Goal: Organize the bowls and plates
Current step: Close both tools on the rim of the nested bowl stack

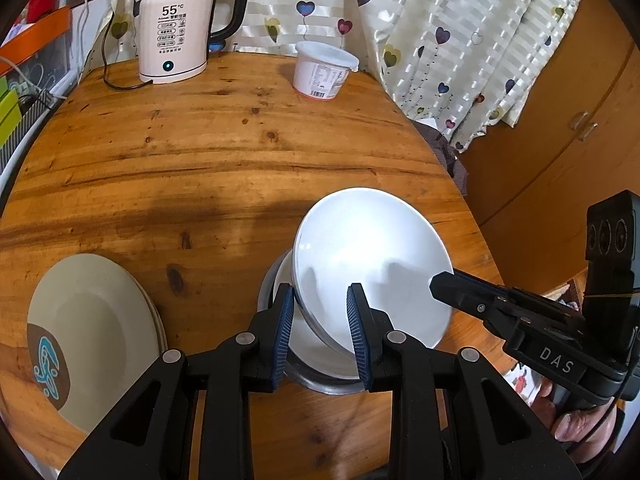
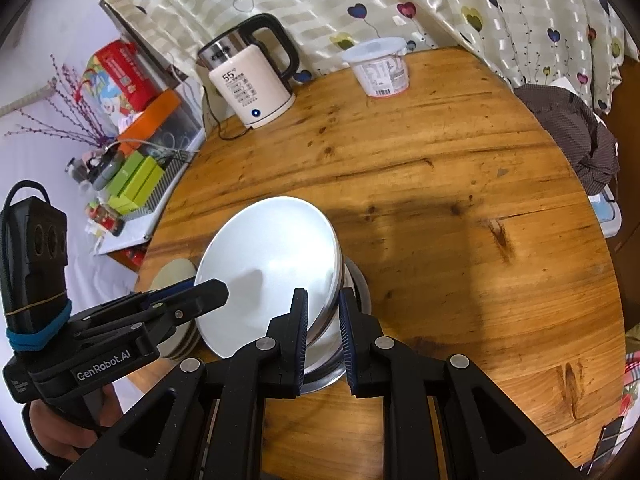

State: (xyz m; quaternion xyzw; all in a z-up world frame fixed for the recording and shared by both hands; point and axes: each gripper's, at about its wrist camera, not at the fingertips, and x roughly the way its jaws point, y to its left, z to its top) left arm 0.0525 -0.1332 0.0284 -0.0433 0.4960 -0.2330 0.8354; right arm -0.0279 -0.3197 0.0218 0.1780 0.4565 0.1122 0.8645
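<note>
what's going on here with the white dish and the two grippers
A person holds a gripper in each hand. The left gripper and the right gripper each pinch opposite rims of one white bowl, tilted above a metal bowl on the wooden table. A stack of beige plates sits to the left.

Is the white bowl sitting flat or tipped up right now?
Tipped. The white bowl leans steeply on its edge over the metal bowl, both hand-held grippers pinching its rim.
</note>
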